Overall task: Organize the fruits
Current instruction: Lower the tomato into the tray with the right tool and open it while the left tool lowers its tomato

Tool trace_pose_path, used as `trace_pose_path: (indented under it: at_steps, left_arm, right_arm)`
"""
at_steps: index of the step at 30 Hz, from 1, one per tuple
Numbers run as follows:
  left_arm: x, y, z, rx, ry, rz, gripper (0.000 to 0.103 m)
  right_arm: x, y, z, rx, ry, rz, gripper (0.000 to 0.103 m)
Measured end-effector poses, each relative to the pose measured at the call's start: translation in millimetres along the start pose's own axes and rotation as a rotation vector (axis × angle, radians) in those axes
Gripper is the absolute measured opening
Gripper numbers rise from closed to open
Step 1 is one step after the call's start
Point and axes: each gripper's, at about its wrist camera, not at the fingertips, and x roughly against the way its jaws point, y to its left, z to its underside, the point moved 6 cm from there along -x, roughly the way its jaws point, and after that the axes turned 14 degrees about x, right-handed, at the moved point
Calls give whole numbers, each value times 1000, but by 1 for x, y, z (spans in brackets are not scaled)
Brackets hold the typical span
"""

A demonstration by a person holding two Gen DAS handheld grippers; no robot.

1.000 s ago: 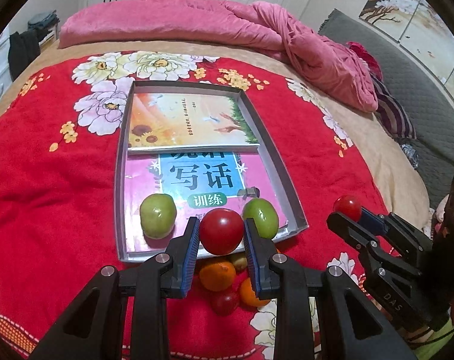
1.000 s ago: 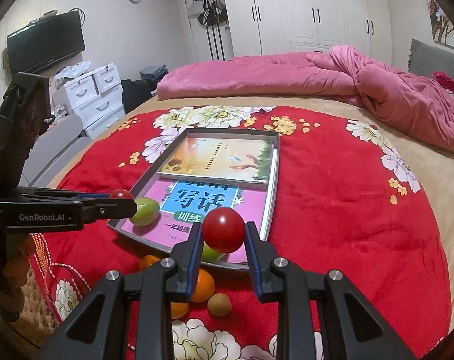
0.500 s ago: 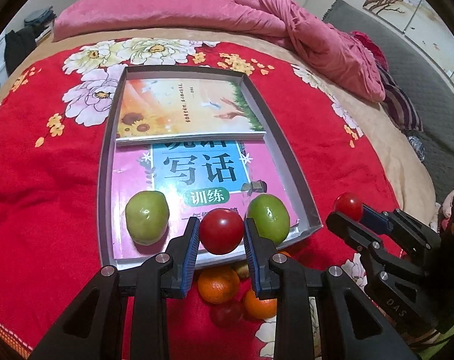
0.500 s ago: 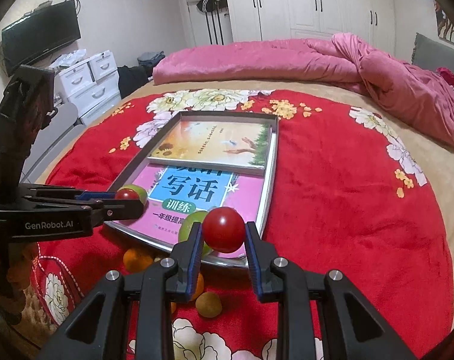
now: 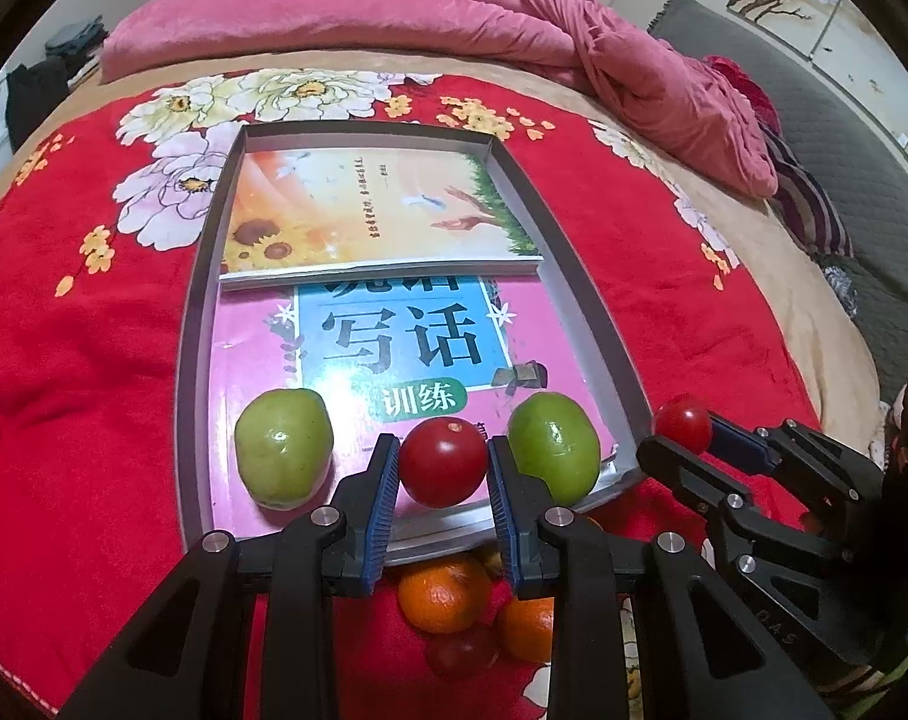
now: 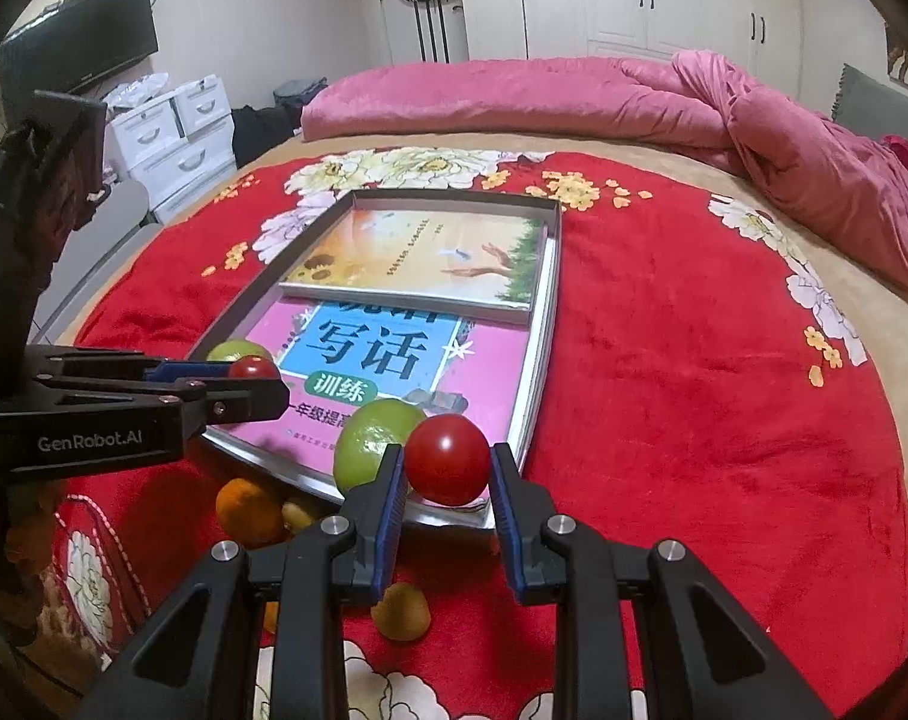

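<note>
Gripping one round red tomato (image 5: 442, 471) in each black two-finger gripper — left gripper (image 5: 442, 474), right gripper (image 6: 448, 468); hovering over near edge of shallow grey tray (image 5: 592, 312), between two green fruits (image 5: 285, 447) — left nearer.

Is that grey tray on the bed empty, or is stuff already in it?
Not empty. The grey tray holds two books, the sunflower book overlapping the pink book, with two green fruits on top.

Both grippers advanced: left gripper (image 5: 443, 468) tomato (image 5: 442, 463) now over tray (image 5: 598, 324), between green fruits; right gripper (image 6: 447, 468) reached tray's near corner.
</note>
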Motion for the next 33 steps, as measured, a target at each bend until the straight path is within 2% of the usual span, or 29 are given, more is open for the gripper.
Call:
trace_pose_path:
  at_steps: [33]
  left_arm:
    - [-18, 3, 2, -11, 22, -22, 30]
  right_arm:
    - [-22, 6, 5, 52, 65, 7, 28]
